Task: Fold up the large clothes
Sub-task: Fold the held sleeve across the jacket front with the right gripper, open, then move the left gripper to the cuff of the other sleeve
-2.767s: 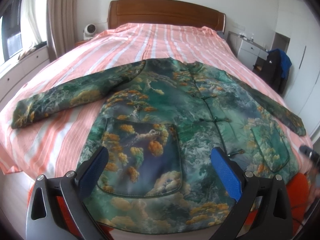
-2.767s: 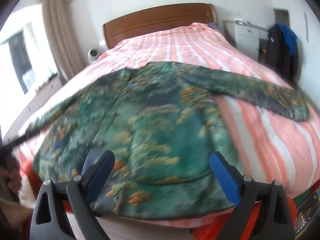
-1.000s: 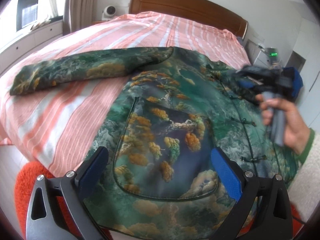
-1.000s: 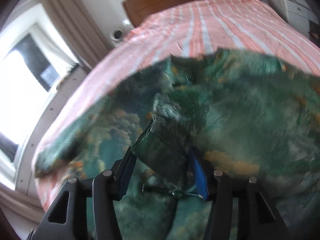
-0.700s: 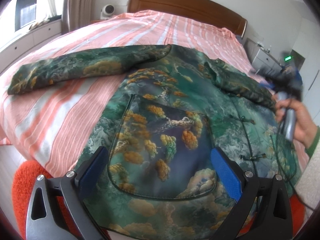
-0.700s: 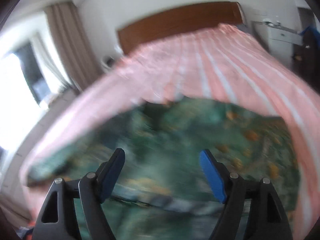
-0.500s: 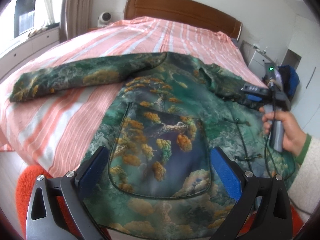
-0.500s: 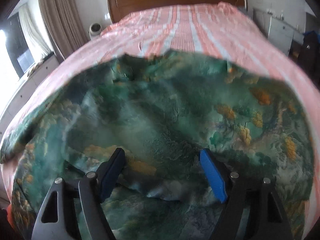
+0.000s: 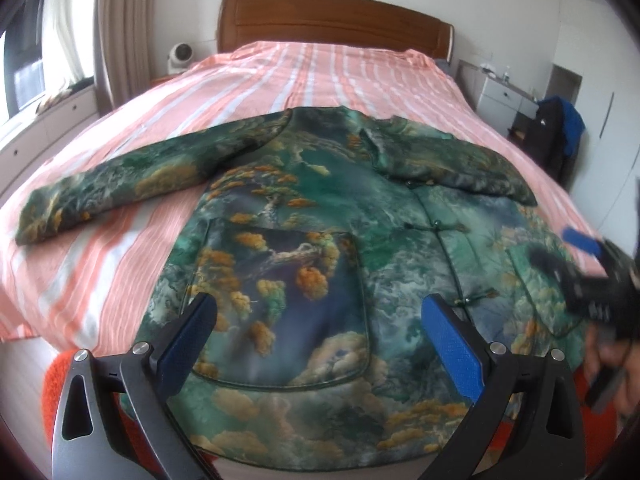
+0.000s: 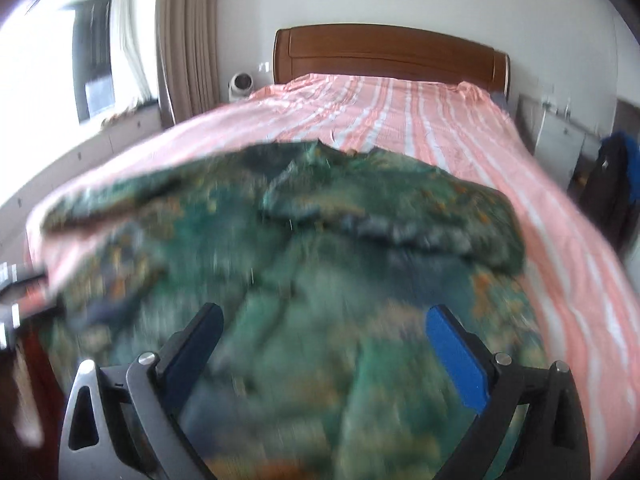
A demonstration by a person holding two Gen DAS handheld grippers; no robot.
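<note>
no readable writing on jacket [image 9: 328,240].

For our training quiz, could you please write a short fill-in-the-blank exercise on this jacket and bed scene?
1. The green jacket lies on a bed with a pink-and-white ____ cover.
2. One sleeve is folded across the jacket's ____.
3. The other sleeve lies stretched out on the ____.
4. The left tongs hold ____.

Missing words: striped; chest; bed; nothing

Black hand-held gripper [image 9: 316,336], blue pads [image 9: 454,354], silver screws
</note>
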